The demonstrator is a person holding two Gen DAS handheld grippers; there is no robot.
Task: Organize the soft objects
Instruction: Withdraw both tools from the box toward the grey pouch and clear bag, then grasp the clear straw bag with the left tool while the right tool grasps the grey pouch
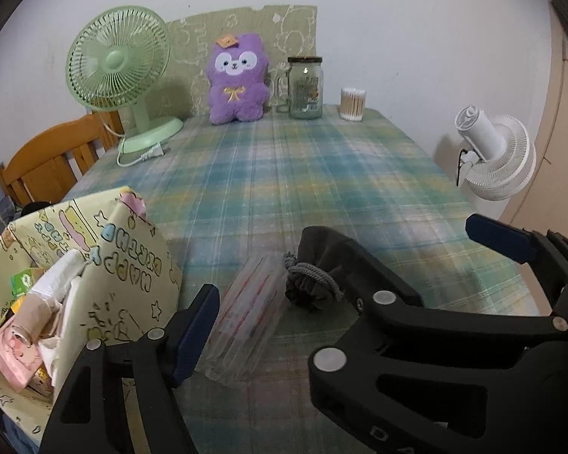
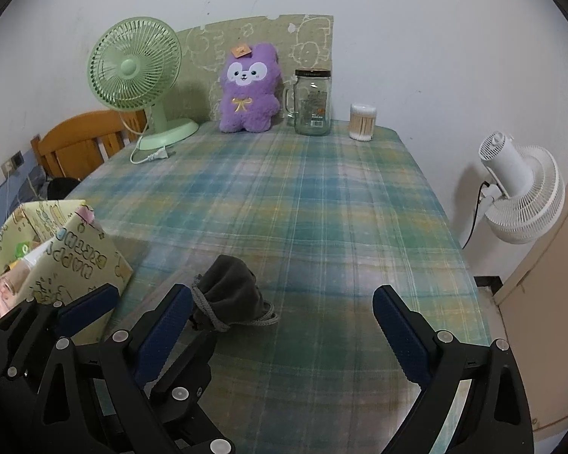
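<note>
We judge the task partly done. A pale yellow cartoon-printed paper gift bag (image 1: 125,265) stands to the left of the left gripper (image 1: 280,325) and already holds soft goods: a pink packet (image 1: 13,359), white crumpled material (image 1: 66,280) and a small green box (image 1: 24,283); what lies deeper we cannot tell.

Two items remain on the green-and-blue plaid tablecloth (image 1: 322,174). A clear plastic pack with red stripes (image 1: 246,321) lies between the left gripper's jaws, which stand apart and are closing; the pads do not yet press on it. A dark grey drawstring cloth pouch (image 2: 229,289) rests just ahead of the left gripper, beside the pack. In the right wrist view the pouch lies ahead and left of the right gripper (image 2: 284,336), whose jaws stand wide apart with nothing between them.

Far ahead of both grippers, a purple plush toy (image 2: 248,90) sits against the wall, perhaps also to be sorted. Beside it stand a lidded glass mug jar (image 2: 312,104), which looks empty, and a round tub of cotton swabs (image 2: 362,122).
</note>
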